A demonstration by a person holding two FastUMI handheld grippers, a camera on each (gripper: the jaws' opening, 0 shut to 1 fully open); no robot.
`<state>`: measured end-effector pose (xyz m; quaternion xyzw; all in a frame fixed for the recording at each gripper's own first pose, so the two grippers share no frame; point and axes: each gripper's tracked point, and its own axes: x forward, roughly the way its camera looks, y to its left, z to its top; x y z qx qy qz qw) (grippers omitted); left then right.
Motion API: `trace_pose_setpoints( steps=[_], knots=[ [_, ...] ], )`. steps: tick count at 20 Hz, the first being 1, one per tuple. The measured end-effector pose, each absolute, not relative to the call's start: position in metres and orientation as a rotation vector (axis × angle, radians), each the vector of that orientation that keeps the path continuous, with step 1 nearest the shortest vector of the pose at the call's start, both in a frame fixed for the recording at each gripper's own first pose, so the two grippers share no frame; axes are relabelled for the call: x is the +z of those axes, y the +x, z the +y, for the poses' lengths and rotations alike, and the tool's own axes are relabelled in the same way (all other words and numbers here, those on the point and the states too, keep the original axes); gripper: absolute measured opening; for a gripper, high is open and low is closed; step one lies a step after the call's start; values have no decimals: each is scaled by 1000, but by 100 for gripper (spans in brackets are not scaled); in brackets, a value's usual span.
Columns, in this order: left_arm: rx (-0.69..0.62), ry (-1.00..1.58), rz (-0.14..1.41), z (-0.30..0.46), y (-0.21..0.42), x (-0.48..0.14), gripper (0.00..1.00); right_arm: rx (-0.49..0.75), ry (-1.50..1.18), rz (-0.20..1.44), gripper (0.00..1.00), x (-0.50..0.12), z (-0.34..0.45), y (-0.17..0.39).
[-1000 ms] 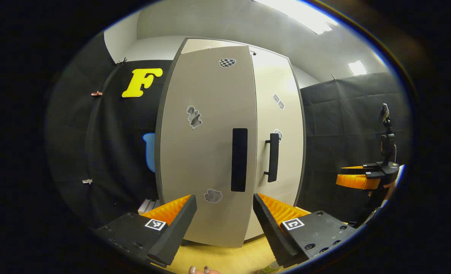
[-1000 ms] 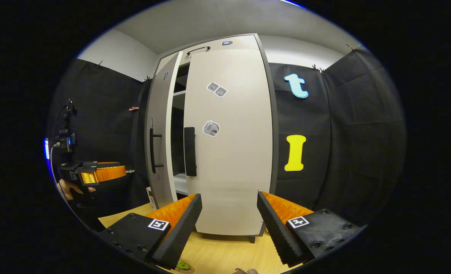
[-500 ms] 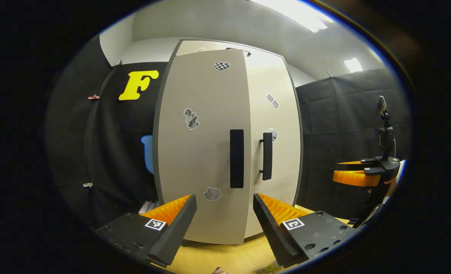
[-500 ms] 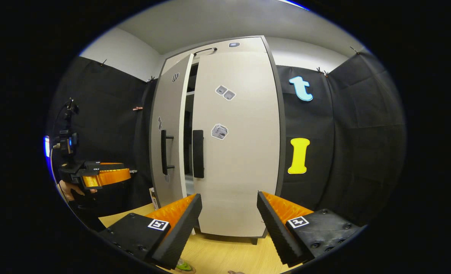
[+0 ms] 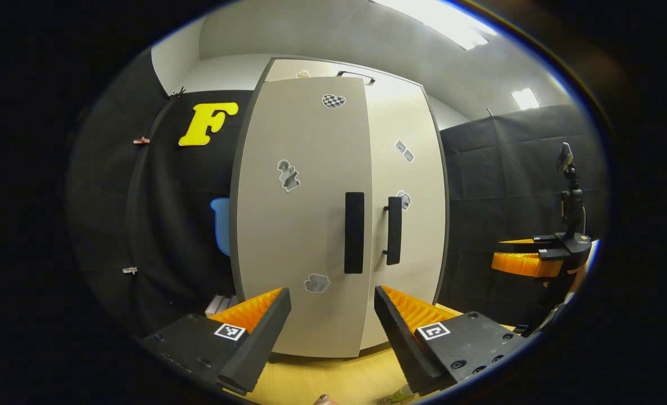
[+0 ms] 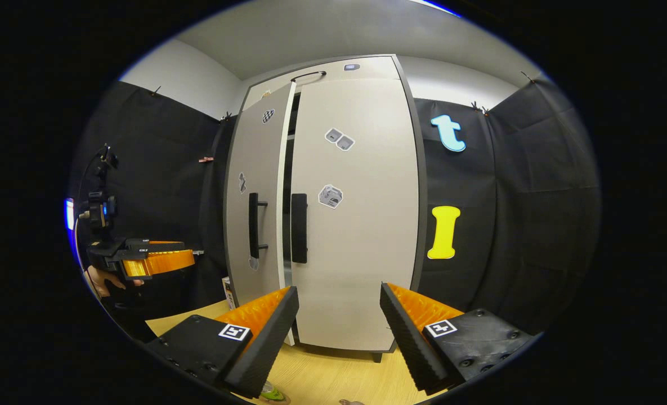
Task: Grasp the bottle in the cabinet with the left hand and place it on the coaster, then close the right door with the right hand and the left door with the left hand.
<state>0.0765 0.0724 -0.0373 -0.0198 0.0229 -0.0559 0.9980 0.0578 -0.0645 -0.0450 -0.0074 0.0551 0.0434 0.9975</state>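
Cabinet [image 6: 356,236]: right door [image 6: 361,264] shut, left door [image 6: 254,169] narrowly ajar, interior dark, contents indiscernible. Left gripper [image 5: 332,332] and right gripper [image 6: 339,332]: fingers apart, holding nothing.

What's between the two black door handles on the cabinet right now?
In the right gripper view, a narrow dark gap lies between the left door's handle and the right door's handle: the left door isn't quite shut.

— What colour are the cabinet doors?
— The left door [image 5: 302,225] and right door [image 6: 356,225] are pale beige, each with a black handle [image 5: 354,232] and grey-and-white stickers; one sticker [image 5: 334,100] is black-and-white checkered.
— And underneath?
— The worktop [image 6: 333,374] is light yellow wood grain. The cabinet frame [image 6: 420,185] is dark grey.
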Motion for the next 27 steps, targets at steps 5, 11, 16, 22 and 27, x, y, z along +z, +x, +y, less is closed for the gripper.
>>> trace_pose_setpoints(
  steps=[5, 11, 16, 22, 27],
  knots=[
    [-114, -16, 48, 71, 77, -39, 95, 93, -17, 114, 97, -45, -62, 59],
    [-96, -9, 50, 70, 77, -41, 95, 102, -8, 103, 96, -43, -61, 56],
    [-100, -12, 47, 69, 77, -41, 95, 112, -5, 100, 96, -44, -59, 53],
    [-100, -4, 47, 66, 75, -42, 95, 128, -1, 96, 96, -42, -56, 52],
    [-103, 1, 45, 64, 72, -41, 95, 130, -1, 100, 96, -44, -56, 53]
  ],
)
